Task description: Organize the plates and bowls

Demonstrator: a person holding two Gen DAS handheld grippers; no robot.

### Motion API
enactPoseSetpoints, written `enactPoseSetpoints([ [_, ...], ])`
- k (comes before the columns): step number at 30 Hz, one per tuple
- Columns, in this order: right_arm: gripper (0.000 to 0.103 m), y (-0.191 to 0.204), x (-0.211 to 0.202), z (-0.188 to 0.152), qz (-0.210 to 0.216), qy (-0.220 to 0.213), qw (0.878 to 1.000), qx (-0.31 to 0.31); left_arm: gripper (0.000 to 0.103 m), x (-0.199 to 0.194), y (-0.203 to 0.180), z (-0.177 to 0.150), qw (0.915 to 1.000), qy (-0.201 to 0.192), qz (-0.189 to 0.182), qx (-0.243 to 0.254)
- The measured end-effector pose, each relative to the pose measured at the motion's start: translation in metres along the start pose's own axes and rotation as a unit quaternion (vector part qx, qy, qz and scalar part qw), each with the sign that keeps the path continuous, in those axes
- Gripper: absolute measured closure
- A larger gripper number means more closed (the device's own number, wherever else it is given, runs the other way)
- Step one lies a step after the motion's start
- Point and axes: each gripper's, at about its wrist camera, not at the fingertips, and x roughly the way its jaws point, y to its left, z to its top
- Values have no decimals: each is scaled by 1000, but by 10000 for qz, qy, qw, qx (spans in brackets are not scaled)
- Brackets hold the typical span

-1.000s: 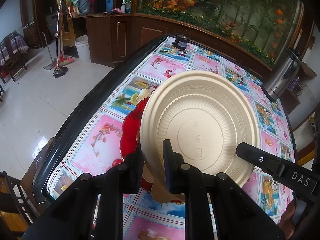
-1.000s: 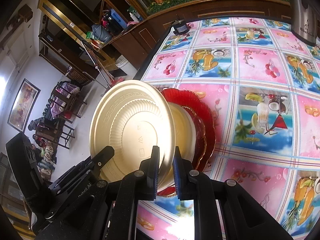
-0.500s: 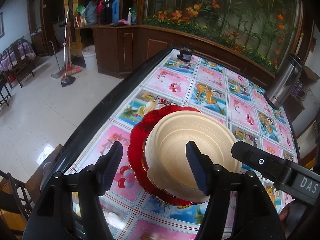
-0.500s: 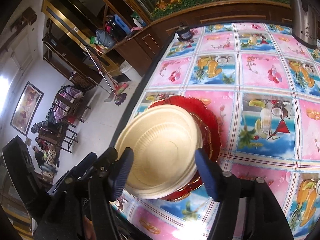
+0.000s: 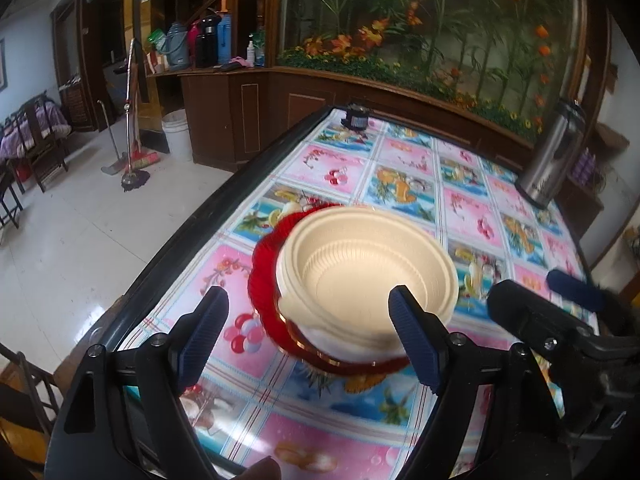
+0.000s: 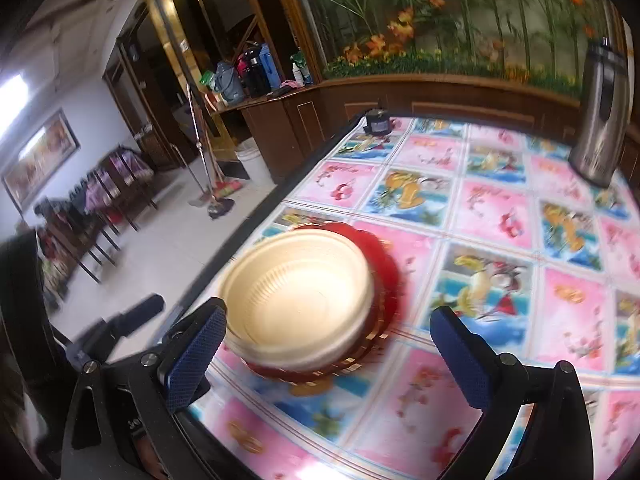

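Left wrist, cream bowls (image 5: 368,276) stacked on red plates (image 5: 264,276)

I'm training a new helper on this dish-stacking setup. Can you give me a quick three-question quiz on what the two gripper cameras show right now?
1. True or false: the cream bowl sits on the stack of red plates.
2. Multiple choice: what stands at the far right of the table? A) a steel flask B) a blue bucket C) a wooden box
3. Fill in: neither the left gripper nor the right gripper is ____ the bowl; the jaws of both are opening.

Key: 1 true; 2 A, the steel flask; 3 gripping.
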Motion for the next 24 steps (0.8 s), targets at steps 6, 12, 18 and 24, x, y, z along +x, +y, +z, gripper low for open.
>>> enactPoseSetpoints([
  [6, 0, -6, -19, -17, -231, -278, 9989, -295, 18, -6, -7, -8, 9999, 24, -96, 108],
  [12, 0, -19, -29, -26, -347, -343, 9985, -237, 5, -9, -9, -11, 9998, 5, -141, 165],
  [18, 0, -18, -31, -28, -361, -362, 9984, -260, 0, -6, -11, -12, 9995, 70, -186, 255],
  [24, 0, -13, -28, -28, -318, -361, 9984, -308, 0, -5, -10, -12, 9995, 17, -181, 277],
])
